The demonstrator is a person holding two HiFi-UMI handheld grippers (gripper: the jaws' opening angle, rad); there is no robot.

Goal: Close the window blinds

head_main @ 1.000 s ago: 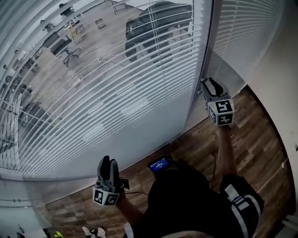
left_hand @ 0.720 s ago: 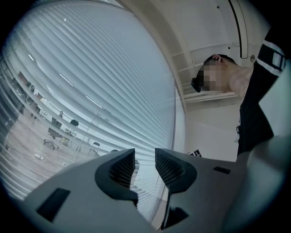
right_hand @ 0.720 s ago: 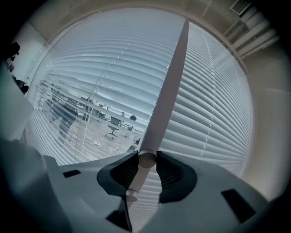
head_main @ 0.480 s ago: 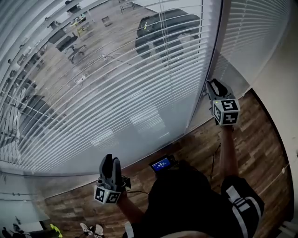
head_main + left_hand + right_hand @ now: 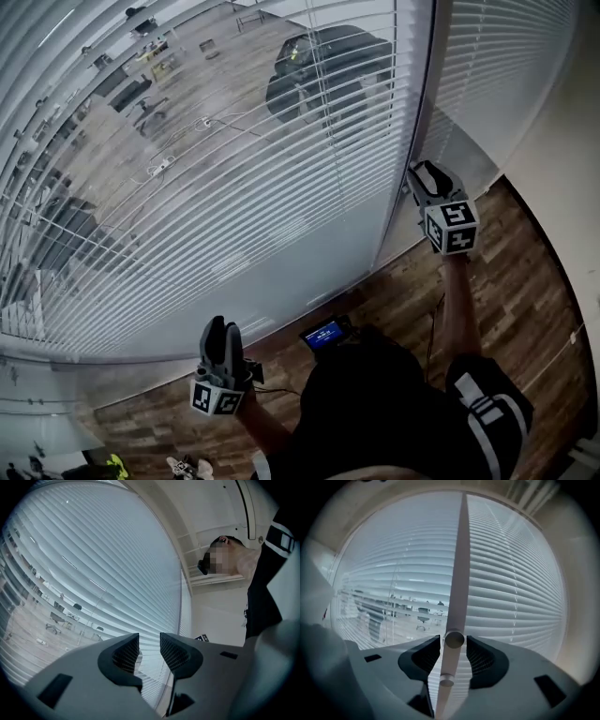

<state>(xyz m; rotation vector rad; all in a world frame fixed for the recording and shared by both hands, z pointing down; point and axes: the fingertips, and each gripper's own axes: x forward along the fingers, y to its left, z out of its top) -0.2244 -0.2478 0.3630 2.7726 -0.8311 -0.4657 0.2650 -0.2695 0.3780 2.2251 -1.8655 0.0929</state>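
White horizontal blinds cover the big window, with slats tilted enough that an office shows through them. In the right gripper view the blinds' pale tilt wand hangs straight down, its round end between the jaws. My right gripper has just been opening; a thin gap shows on each side of the wand, so it is open around it. From the head view the right gripper sits at the window's vertical frame. My left gripper is low at the left, open slightly and empty, aimed at the blinds.
A second blind covers the pane right of the frame, beside a white wall. Wooden floor lies below. A small device with a blue screen hangs at the person's waist.
The bright patches on the lower slats have faded and the office shows through more. The right jaws stand a little wider around the wand. Both grippers stay about where they were.
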